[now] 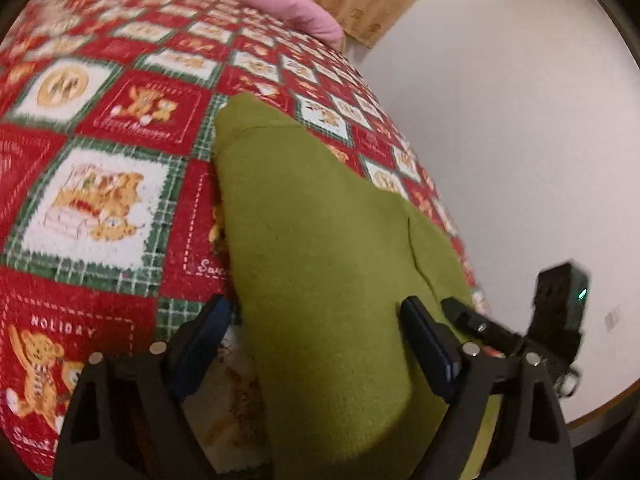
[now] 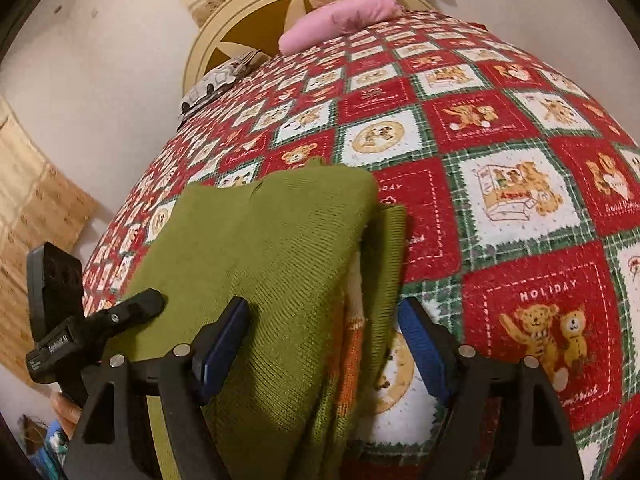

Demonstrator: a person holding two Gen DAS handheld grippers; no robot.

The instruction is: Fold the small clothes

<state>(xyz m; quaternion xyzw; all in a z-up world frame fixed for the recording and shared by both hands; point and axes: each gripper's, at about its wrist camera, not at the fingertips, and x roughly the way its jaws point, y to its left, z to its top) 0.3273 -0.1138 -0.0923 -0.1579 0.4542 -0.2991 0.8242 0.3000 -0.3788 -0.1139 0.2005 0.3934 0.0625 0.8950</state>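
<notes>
A small olive-green knit garment [image 1: 312, 240] lies folded lengthwise on the red Christmas-print bedspread [image 1: 100, 184]. My left gripper [image 1: 320, 320] is open, its blue-padded fingers [image 1: 430, 344] straddling the garment's near end. In the right wrist view the same garment [image 2: 272, 248] shows a folded-over layer with an orange patterned inside at its right edge. My right gripper [image 2: 324, 320] is open too, with its fingers [image 2: 224, 344] on either side of the garment's near end. The other gripper [image 2: 56, 312] shows at the left of this view.
A pink pillow [image 2: 340, 16] lies at the far end of the bed by a cream headboard [image 2: 240, 20]. A white wall [image 1: 500, 140] runs along the bed's side. The right gripper's body [image 1: 560, 308] sits close beside my left one.
</notes>
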